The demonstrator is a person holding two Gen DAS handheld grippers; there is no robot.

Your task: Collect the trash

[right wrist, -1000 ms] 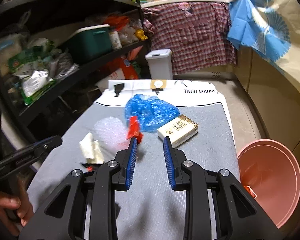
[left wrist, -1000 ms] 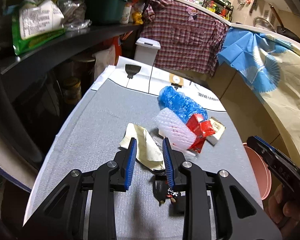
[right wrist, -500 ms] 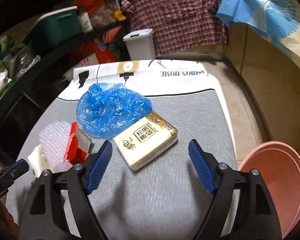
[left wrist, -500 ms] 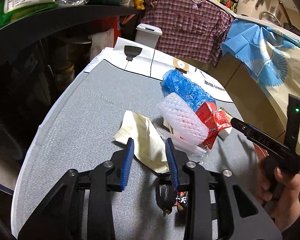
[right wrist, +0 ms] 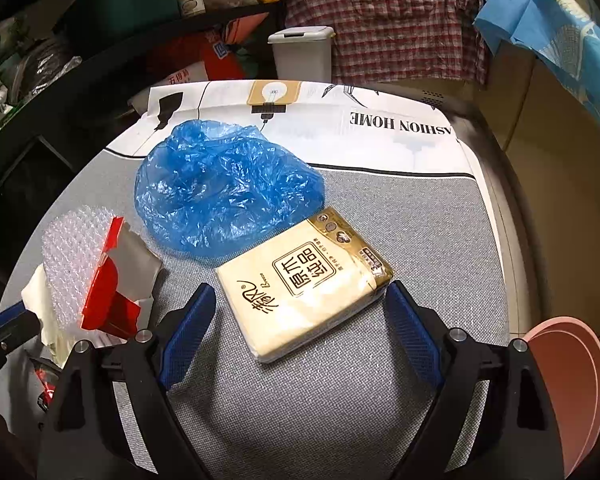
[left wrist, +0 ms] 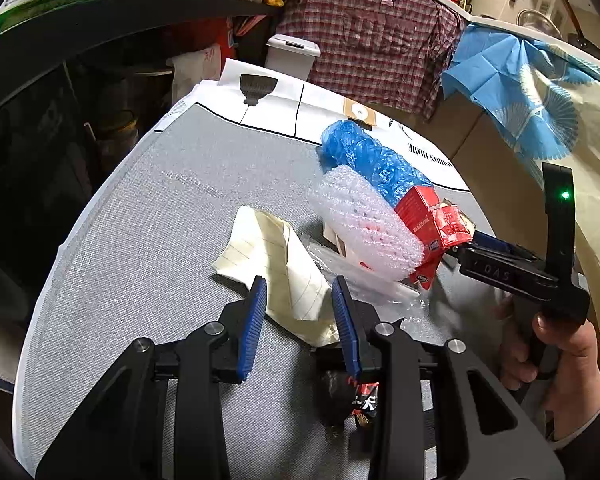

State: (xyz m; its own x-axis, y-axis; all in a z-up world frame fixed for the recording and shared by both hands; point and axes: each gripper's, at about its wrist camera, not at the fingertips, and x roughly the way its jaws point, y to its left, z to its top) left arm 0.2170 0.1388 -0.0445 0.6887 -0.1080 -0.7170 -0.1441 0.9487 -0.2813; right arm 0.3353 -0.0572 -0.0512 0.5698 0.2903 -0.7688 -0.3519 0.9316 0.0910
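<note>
Trash lay bunched on the grey woven worktop [right wrist: 380,400]: a crumpled blue plastic bag [right wrist: 224,192], a cream-and-gold pack of tissues [right wrist: 304,284] touching its near edge, a roll of clear bubble wrap [left wrist: 364,220], a torn red carton [left wrist: 428,216] and a folded sheet of cream lined paper [left wrist: 280,264].

Your right claw [right wrist: 300,320] had been swung over since a second earlier, when it hung narrow in front of the red carton with the tissue pack off to its right. Its jaws had sprung wide in that second and had just eased in a little. They stood apart on either side of the tissue pack, and neither blue pad touched it. The pack rested flat on the worktop, its near corner between the fingers.

Your left claw [left wrist: 300,312] had come lower and nearer the lined paper than a second before. Its jaws had parted slightly and then held, a moderate gap between them. The paper's near corner lay between the pads; I could not tell whether they pressed it. A black snack wrapper with red print [left wrist: 352,396] lay under the right-hand finger.

A pink plastic basin [right wrist: 572,384] stood below the worktop's right edge. Your right hand [left wrist: 560,360] gripped its handle at the right of the left-wrist view.
</note>
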